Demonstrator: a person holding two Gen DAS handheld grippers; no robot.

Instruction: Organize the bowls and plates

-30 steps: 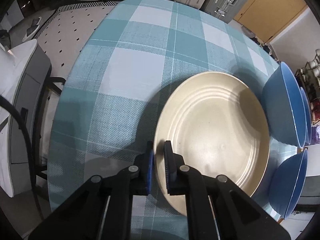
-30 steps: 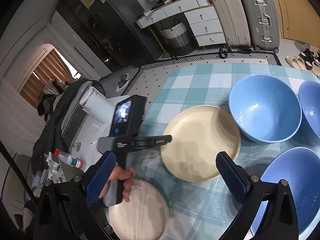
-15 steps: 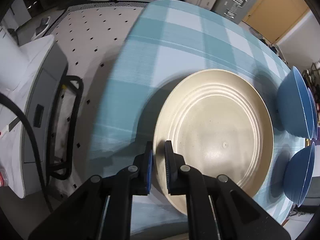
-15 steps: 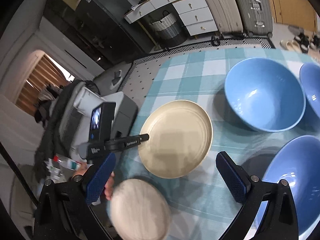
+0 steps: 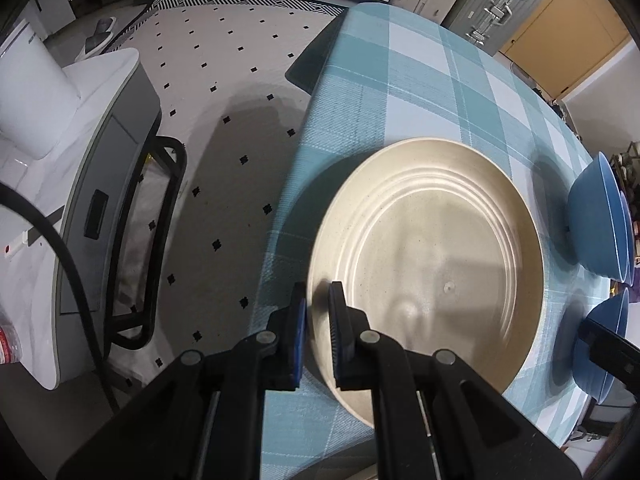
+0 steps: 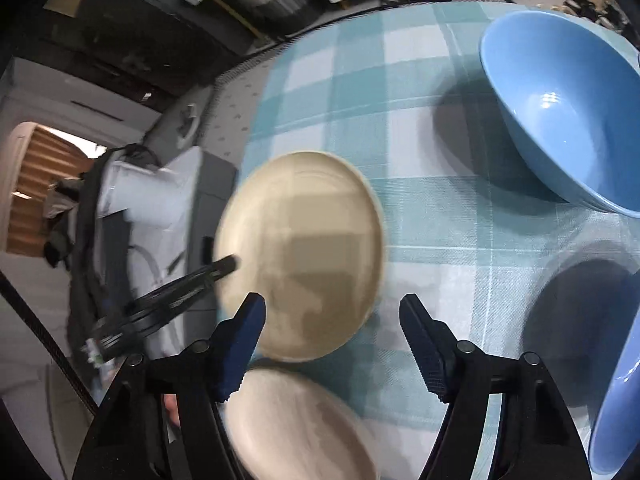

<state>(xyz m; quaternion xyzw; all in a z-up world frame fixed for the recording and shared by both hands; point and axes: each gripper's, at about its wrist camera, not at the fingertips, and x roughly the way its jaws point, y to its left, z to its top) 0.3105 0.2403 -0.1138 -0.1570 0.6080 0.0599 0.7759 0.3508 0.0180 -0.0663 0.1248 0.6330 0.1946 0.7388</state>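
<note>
Left gripper [image 5: 318,334]: jaws drawn narrow, pinching the near rim of a cream plate [image 5: 432,264], one pad under the rim and one on top. The plate extends forward and to the right of the fingers and sits over the near corner of the checked tablecloth [image 5: 400,80]. Beyond its far right edge are blue bowls, three counted: two nested or overlapping at the right [image 5: 596,220] and one nearer [image 5: 604,344].

Right gripper [image 6: 332,344]: jaws apart and closing, with nothing between the pads; bare tablecloth [image 6: 432,208] lies under the gap. Its left finger overlaps the edge of the held plate [image 6: 304,252], which lies just ahead and to the left, with the left gripper [image 6: 224,268] on the plate's left rim. A second cream plate [image 6: 296,424], blurred, sits below and nearer, partly behind the left finger. One blue bowl [image 6: 568,92] stands well ahead to the right; another [image 6: 620,400] is at the right edge, beside the right finger.

Plates counted: two.
</note>
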